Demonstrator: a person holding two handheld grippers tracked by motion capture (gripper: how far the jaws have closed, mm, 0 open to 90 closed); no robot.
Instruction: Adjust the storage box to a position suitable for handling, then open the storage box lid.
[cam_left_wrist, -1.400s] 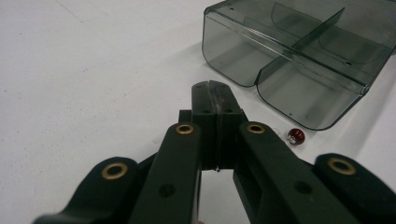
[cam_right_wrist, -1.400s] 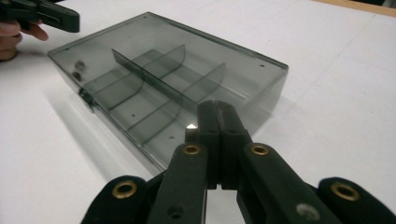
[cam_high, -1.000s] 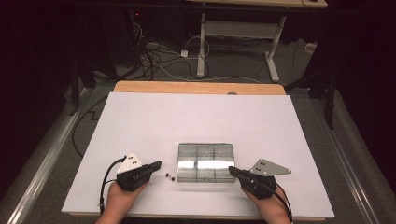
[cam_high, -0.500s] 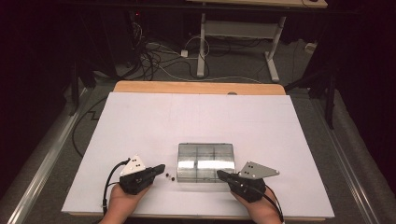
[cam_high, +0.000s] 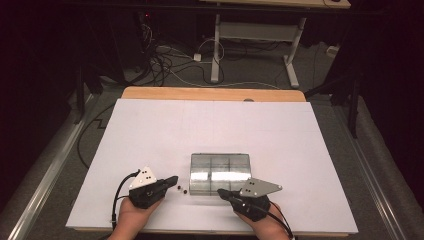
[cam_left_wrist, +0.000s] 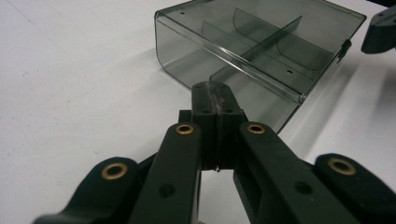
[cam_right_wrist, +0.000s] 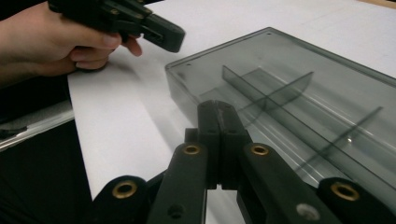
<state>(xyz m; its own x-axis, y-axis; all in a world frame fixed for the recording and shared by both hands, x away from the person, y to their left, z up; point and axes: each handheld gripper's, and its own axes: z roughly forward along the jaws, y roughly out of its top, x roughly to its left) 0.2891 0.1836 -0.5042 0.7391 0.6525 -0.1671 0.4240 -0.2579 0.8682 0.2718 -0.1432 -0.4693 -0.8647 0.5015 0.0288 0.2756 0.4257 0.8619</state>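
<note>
One clear smoky plastic organiser box (cam_high: 220, 173) sits on one white table sheet (cam_high: 210, 130). Inside the box, dividers split it into compartments; the exact compartment count cannot be read, though one long divider and at least two cross dividers show in the left gripper view.

Two small dark bits (cam_high: 182, 189) lie just beside the box, at its left near corner.

Two handheld grippers are present, one on each side of the box: the left gripper (cam_high: 172, 180) and the right gripper (cam_high: 222, 192). Two hands hold them, one each. Two grey three-cornered plates count, one per gripper.
</note>
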